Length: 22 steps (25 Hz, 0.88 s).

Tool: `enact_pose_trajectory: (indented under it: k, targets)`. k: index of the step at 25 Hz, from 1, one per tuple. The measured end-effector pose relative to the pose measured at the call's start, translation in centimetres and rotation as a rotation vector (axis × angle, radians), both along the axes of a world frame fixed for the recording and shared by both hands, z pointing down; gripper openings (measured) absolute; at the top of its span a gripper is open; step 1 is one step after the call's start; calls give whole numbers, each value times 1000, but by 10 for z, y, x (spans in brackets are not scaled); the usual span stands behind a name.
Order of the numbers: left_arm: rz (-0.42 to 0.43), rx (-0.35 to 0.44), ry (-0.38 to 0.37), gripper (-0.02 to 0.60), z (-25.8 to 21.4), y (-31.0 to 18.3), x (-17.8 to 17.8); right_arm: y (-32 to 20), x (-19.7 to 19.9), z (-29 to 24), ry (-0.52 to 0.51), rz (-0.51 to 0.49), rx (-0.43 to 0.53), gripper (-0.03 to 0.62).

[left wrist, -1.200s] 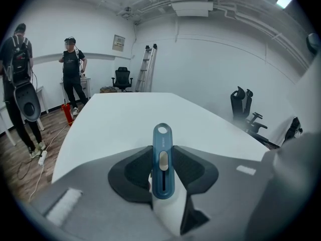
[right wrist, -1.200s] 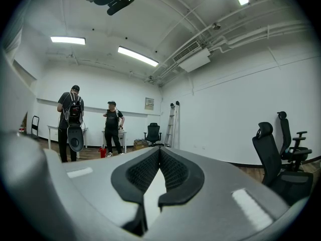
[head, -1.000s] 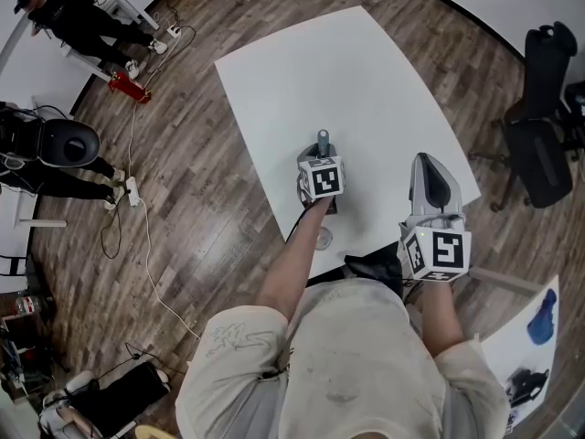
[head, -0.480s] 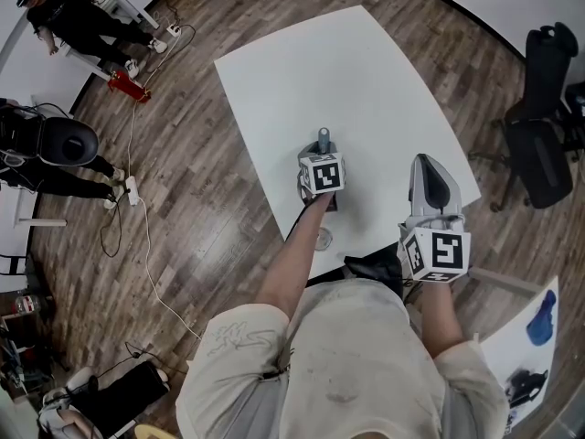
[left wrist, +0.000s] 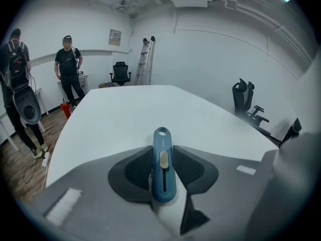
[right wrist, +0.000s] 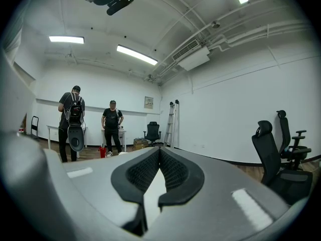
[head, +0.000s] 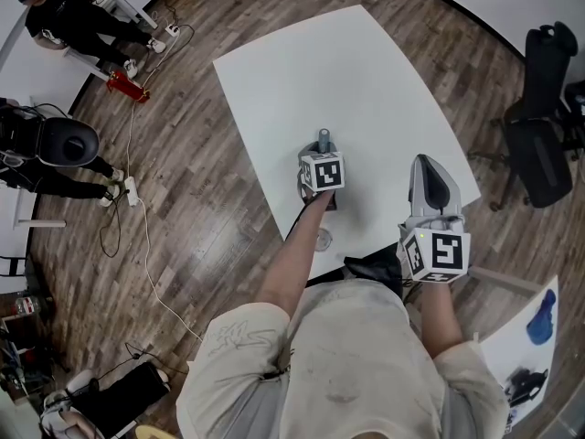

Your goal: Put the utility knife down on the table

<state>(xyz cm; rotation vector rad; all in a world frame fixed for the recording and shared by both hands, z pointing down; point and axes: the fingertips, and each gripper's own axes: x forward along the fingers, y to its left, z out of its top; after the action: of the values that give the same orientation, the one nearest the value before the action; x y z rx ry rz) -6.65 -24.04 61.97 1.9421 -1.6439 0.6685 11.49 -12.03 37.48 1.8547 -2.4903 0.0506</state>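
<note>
At the far left of the head view, two people (head: 73, 16) stand on the wooden floor (head: 192, 181), well apart from the white worktop (head: 347, 71), and a pale cable (head: 146, 236) trails across the boards between them and the worktop. Next comes the left gripper (head: 322, 152), held over the worktop close to its near edge and angled downward. In the left gripper view its dark pads (left wrist: 138, 172) press on either side of the blue utility knife (left wrist: 163, 169), so the jaws stand partly apart at just the width of the handle. The knife lies lengthwise along the jaws with its pale slider facing up. Its rounded end, which has a small hole in it, reaches out past the pads above the bare white surface. Whether any part of the knife touches the worktop cannot be told. Farther right, the right gripper (head: 428, 167) sits level over the near right corner of the worktop. In the right gripper view its pads (right wrist: 173, 172) meet at the tips with nothing between them. At the far right a black office chair (head: 539, 135) stands on the floor, clear of the worktop.
</note>
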Motion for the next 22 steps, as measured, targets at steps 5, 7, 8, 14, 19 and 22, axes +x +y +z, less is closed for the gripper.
enact_pose_trajectory:
  k: [5, 7, 8, 14, 19, 22]
  targets:
    - [5, -6, -10, 147, 1, 0, 2, 1, 0, 0, 0, 0, -1, 5]
    - [9, -11, -18, 149, 2, -1, 2, 0, -1, 0, 0, -2, -1, 5]
    - [11, -15, -23, 149, 3, -1, 2, 0, -1, 0, 0, -3, -1, 5]
    - [19, -27, -38, 149, 5, -2, 1, 0, -1, 0, 0, -3, -1, 6]
    - [20, -28, -51, 149, 6, -2, 1, 0, -1, 0, 1, -3, -2, 5]
    - [14, -24, -62, 149, 7, -3, 1, 0, -2, 0, 1, -3, -1, 6]
